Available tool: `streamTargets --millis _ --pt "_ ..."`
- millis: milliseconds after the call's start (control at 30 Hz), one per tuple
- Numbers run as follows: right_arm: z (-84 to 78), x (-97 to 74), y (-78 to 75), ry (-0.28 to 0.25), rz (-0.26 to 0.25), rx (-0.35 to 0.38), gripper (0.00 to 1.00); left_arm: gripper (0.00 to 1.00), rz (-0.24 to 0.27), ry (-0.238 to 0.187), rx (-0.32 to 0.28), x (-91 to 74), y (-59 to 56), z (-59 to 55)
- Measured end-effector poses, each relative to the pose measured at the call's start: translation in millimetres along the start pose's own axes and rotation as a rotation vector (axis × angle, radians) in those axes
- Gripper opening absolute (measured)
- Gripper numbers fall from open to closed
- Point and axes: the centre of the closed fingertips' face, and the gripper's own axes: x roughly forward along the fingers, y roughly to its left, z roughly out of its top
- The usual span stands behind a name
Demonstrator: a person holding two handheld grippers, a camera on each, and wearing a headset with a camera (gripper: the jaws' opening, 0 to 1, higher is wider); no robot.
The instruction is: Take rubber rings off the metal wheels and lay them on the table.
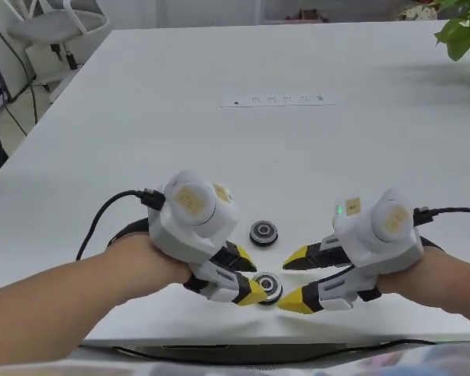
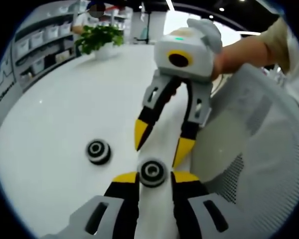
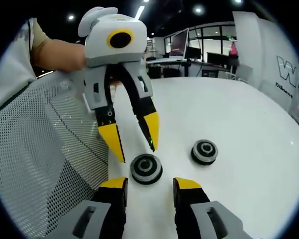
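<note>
The left gripper (image 1: 248, 276) and right gripper (image 1: 284, 282) both stand open, tips facing across the near wheel (image 1: 267, 287) on the table (image 1: 219, 157), a second wheel (image 1: 263, 232) just beyond.

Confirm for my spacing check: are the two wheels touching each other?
Apart. The head view shows bare table between the near wheel and the far wheel.

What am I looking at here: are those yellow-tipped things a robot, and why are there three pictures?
No robot: a person holds two hand-held, two-jaw grippers. The head view comes from a headset camera; the two round views come from cameras riding on the grippers. On the white table lie a nearer wheel and a farther wheel, both with dark rings. The left gripper and right gripper face each other, both open beside the nearer wheel. Nothing is lifted yet.
</note>
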Motion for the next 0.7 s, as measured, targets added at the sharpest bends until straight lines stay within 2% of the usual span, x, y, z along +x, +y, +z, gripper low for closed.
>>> streamTargets --millis 133,267,400,467,500,700 --pt "-2.3 -0.4 -0.5 0.005 -0.002 0.006 0.35 0.24 -0.003 -0.001 0.008 4.8 -2.5 1.5" --pt "-3.3 -0.9 -0.1 0.000 -0.003 0.013 0.35 0.18 0.013 0.005 0.040 6.8 -0.9 -0.1" --pt "-4.8 -1.4 -0.5 0.002 -0.003 0.013 0.35 0.17 0.019 0.021 0.061 9.2 -1.6 -3.2" --pt "-4.6 -1.3 -0.9 0.000 -0.003 0.014 0.35 0.16 0.034 0.035 0.089 10.3 0.7 -6.3" --pt "-4.7 -1.3 -1.2 0.000 -0.003 0.015 0.35 0.14 0.048 0.030 0.113 9.6 2.2 -5.4" --pt "-2.1 2.2 1.1 -0.004 0.011 0.013 0.34 0.14 0.045 0.021 0.119 10.2 1.2 -4.7"
